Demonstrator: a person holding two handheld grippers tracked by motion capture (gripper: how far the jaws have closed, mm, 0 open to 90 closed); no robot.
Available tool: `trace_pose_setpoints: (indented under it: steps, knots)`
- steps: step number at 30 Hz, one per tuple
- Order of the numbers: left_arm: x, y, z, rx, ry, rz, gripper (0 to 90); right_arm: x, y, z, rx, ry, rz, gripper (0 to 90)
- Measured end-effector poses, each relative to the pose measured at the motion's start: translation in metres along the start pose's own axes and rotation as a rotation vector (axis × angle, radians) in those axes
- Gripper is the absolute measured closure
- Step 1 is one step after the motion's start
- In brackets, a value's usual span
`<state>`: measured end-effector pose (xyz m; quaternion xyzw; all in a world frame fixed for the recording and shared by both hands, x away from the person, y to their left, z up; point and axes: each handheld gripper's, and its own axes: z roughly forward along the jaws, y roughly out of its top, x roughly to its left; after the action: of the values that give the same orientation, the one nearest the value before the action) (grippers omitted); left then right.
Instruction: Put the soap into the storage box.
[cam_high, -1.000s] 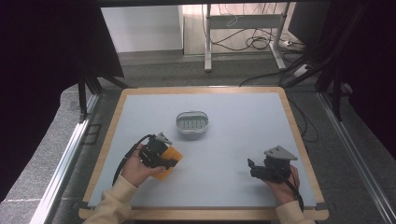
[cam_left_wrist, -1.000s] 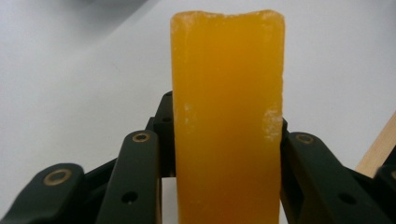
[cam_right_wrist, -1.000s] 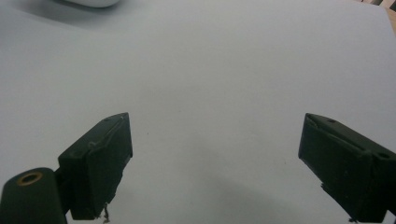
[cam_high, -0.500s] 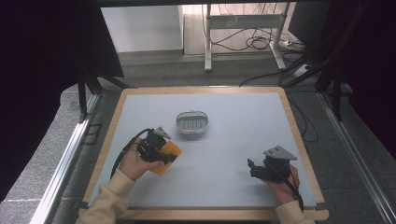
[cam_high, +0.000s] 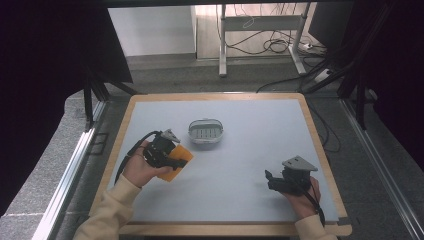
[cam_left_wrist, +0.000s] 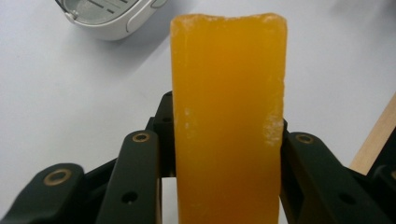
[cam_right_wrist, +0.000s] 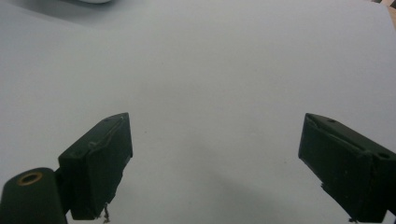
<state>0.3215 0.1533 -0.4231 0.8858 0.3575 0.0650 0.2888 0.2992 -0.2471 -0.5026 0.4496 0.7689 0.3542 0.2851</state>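
An orange soap-like bar (cam_left_wrist: 229, 121) stands between the jaws of my left gripper (cam_left_wrist: 226, 158), which is shut on it. From above, that left gripper (cam_high: 167, 152) carries the orange bar (cam_high: 177, 165) just above the table, left of centre. A small white oval dish with a slotted grey insert (cam_high: 205, 131) sits a short way beyond and to the right of it; its rim (cam_left_wrist: 109, 18) shows at the top left of the left gripper view. My right gripper (cam_high: 272, 181) rests near the front right, and in the right gripper view it (cam_right_wrist: 215, 168) is open over bare table.
The grey table top (cam_high: 250, 150) has a wooden rim (cam_high: 320, 150) all round. Beyond the far edge are a metal frame's legs (cam_high: 222, 45) and loose cables (cam_high: 275, 45) on the floor. Dark curtains flank both sides.
My left gripper has lifted the orange bar and carried it up and away from me, closer to the white dish. The right gripper has stayed where it was.
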Motion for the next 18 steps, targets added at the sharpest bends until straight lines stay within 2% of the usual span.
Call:
trace_pose_setpoints:
  steps: [6,11,18]
  knots:
    - [0.0,0.006,-0.001,-0.002,-0.005,0.016,62.1,0.0,0.001,-0.001,-0.004,0.001,-0.005,10.1]
    - [0.002,0.01,-0.005,-0.023,-0.02,0.022,62.1,-0.001,0.001,-0.001,-0.007,0.003,-0.003,10.2]
    - [0.006,0.016,-0.003,-0.005,-0.03,0.032,62.1,0.0,0.001,-0.001,-0.003,0.001,-0.005,10.4]
